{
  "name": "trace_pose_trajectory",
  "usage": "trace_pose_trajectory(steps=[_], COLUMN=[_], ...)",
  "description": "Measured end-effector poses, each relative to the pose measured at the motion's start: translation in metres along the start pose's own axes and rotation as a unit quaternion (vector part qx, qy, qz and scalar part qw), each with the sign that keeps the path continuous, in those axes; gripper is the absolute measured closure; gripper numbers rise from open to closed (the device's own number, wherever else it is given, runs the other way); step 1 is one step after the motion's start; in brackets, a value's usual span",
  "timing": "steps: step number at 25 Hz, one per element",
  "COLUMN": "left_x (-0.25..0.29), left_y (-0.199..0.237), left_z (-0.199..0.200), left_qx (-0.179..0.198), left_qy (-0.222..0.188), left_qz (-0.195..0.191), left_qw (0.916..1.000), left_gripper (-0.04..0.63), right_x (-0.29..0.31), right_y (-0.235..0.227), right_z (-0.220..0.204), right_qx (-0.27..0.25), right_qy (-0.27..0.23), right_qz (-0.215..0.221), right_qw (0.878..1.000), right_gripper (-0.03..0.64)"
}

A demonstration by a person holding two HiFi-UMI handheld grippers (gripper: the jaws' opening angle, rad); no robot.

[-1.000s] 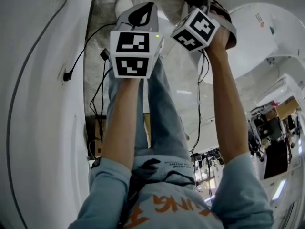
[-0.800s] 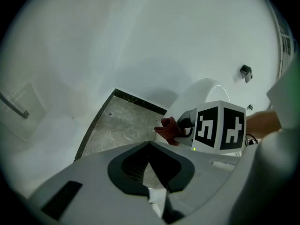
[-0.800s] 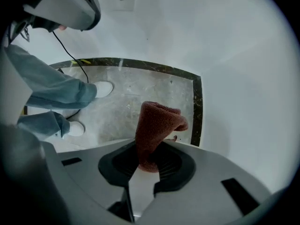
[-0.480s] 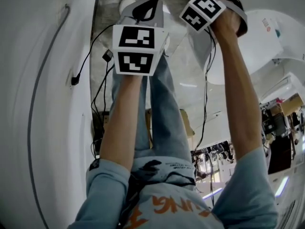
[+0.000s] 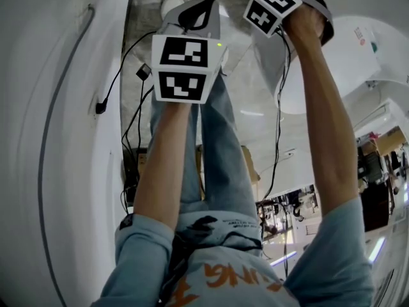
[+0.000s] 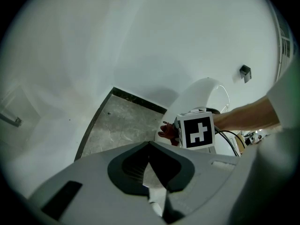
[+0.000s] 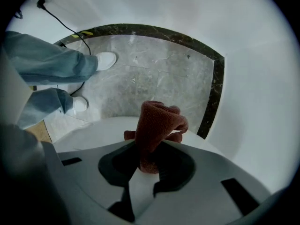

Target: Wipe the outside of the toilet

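In the right gripper view my right gripper [image 7: 147, 159] is shut on a rolled red-brown cloth [image 7: 157, 123]. The cloth rests against the white curved toilet [image 7: 93, 131]. From the head view the toilet [image 5: 339, 62] bulges at the upper right, with the right gripper's marker cube [image 5: 272, 8] at its left side and the jaws cut off by the top edge. My left gripper [image 5: 195, 13] hangs over the floor to the left, apart from the toilet. Its jaws [image 6: 150, 146] are shut and hold nothing. The left gripper view also catches the cloth [image 6: 168, 132] and the toilet [image 6: 206, 93].
A grey marble floor [image 7: 154, 74] with a dark border strip [image 7: 215, 93] meets white walls [image 6: 117, 41]. Black cables [image 5: 131, 107] run along the left wall to a plug [image 5: 100, 107]. The person's legs and white shoes [image 7: 105, 60] stand beside the toilet.
The right gripper with the cloth has moved farther away along the toilet, toward the top edge of the head view. The left gripper shifted slightly upward, then held still.
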State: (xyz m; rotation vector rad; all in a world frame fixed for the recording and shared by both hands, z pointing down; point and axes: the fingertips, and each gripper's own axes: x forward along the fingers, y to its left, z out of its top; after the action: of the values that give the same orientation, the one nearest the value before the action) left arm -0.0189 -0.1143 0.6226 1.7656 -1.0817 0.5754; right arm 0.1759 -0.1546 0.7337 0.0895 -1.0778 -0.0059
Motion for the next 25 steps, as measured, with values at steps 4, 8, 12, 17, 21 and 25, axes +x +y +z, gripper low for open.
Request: trace_pose_trajectory(steps=[4, 8, 12, 17, 21, 25], left_x=[-0.002, -0.006, -0.011, -0.017, -0.019, -0.023], left_y=[0.002, 0.005, 0.004, 0.004, 0.001, -0.004], left_z=[0.0, -0.001, -0.008, -0.027, -0.039, -0.046], left_qx=[-0.003, -0.01, -0.018, -0.031, -0.037, -0.04], left_qy=[-0.004, -0.011, -0.017, -0.017, -0.021, -0.028], left_qz=[0.003, 0.007, 0.009, 0.013, 0.016, 0.02], left_qw=[1.0, 0.9999, 0.9997, 0.9993, 0.999, 0.9986], left_gripper=[0.602, 0.601, 0.601, 0.602, 0.601, 0.602], right_x=[0.002, 0.001, -0.001, -0.003, -0.005, -0.007], right_y=[0.01, 0.022, 0.04, 0.061, 0.078, 0.091], right_z=[0.001, -0.001, 0.001, 0.001, 0.0, -0.002], right_qx=[-0.015, -0.032, -0.048, -0.07, -0.089, -0.114], right_qy=[0.003, -0.004, -0.01, -0.013, -0.016, -0.021], right_qz=[0.02, 0.021, 0.032, 0.034, 0.044, 0.037], right_qw=[1.0, 0.999, 0.998, 0.997, 0.995, 0.993], right_gripper=[0.537, 0.537, 0.537, 0.537, 0.538, 0.538])
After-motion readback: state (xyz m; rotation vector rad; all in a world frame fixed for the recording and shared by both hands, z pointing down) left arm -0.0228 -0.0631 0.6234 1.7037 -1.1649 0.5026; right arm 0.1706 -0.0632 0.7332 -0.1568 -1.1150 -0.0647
